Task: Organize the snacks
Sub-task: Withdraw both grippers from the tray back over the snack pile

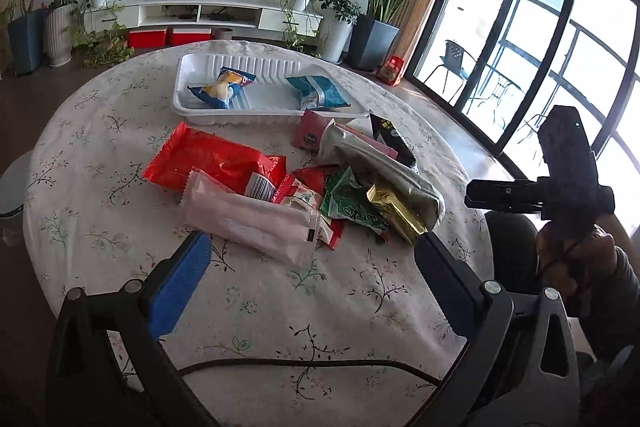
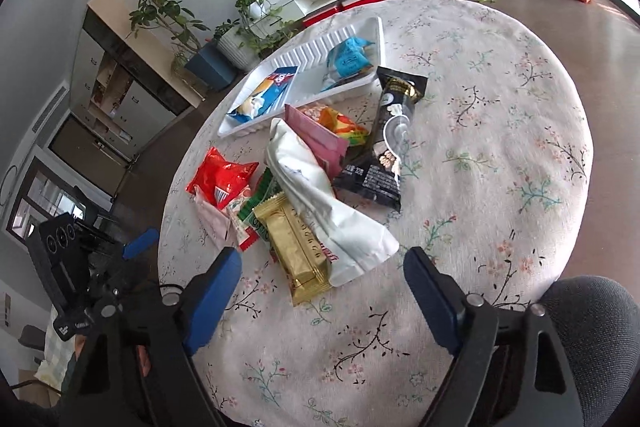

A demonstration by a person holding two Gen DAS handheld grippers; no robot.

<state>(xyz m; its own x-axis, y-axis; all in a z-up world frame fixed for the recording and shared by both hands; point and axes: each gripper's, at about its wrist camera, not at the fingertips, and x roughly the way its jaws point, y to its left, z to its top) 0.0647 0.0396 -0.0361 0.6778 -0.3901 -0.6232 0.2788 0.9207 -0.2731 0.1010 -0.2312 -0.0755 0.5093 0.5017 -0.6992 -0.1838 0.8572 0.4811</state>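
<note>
White ribbed plastic tray (image 1: pixel 276 67): far side of the round counter (image 1: pixel 100 163) with floral cloth, two packets inside
Tray left half: blue-yellow snack packet (image 1: pixel 222 87)
Tray right half: light blue crinkled packet (image 1: pixel 318 91)
Loose pile: mid-counter, just in front of the tray, packets overlapping
Red foil bag (image 1: pixel 212 159): left side of pile, partly under the pale pink long wrapper (image 1: pixel 248 219)
Green printed packet (image 1: pixel 348 203): centre of pile, touching the gold foil bar (image 2: pixel 296 247)
Gold bar: nearest edge of pile, lies partly under the white crumpled pouch (image 2: pixel 320 195)
Pink flat sachet (image 2: pixel 320 139): tucked under the white pouch, near tray edge
Orange-yellow packet (image 2: pixel 344 125): beside the pink sachet, close to tray
Black tall packet (image 2: pixel 388 143): right of pile, top end touching tray rim
Left tongs (image 1: pixel 312 267): blue pads wide apart, holding nothing, over the cloth just short of the pink wrapper
Right tongs (image 2: pixel 322 291): wide apart, holding nothing, gold bar end lies between the tips
Black cable (image 1: pixel 300 363): on cloth near left tongs
</note>
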